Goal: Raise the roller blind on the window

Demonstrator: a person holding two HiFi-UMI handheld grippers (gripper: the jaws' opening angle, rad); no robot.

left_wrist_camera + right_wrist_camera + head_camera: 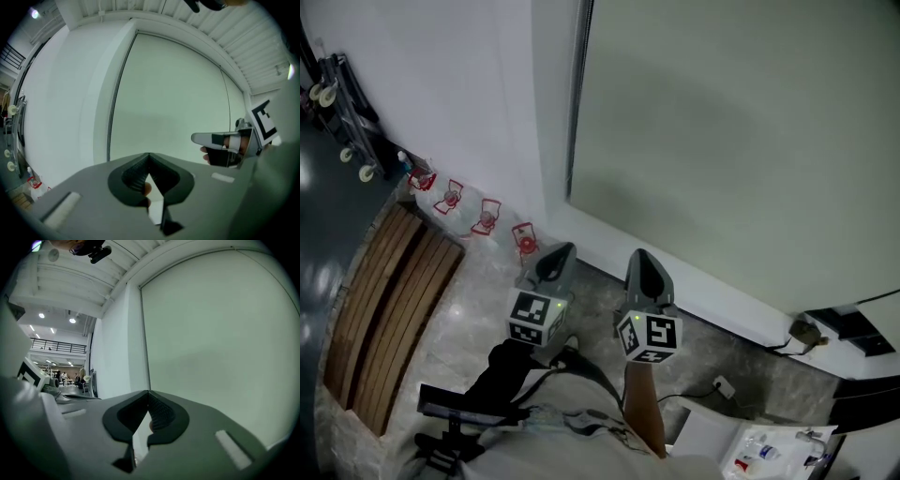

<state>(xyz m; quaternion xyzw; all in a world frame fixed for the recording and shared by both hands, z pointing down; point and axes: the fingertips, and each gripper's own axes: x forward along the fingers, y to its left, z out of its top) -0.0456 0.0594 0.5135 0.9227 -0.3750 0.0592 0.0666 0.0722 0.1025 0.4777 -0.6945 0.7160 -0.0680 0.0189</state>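
The roller blind [741,141] is a large pale grey-green sheet that covers the window down to the white sill. A dark vertical line [575,103], a cord or the frame edge, runs down its left side. My left gripper [562,249] and right gripper [639,254] stand side by side below the blind, pointing at the wall, both shut and empty. In the left gripper view the shut tip [149,154] faces the blind [173,103], with the right gripper [199,138] beside it. The right gripper view has its shut tip [148,392] in front of the blind [220,333].
Several clear bottles with red handles [487,216] line the wall base at left. A slatted wooden panel [389,300] lies on the floor, with a wheeled trolley [342,103] beyond it. A cable and plug [724,384] and a white box [759,450] lie at lower right.
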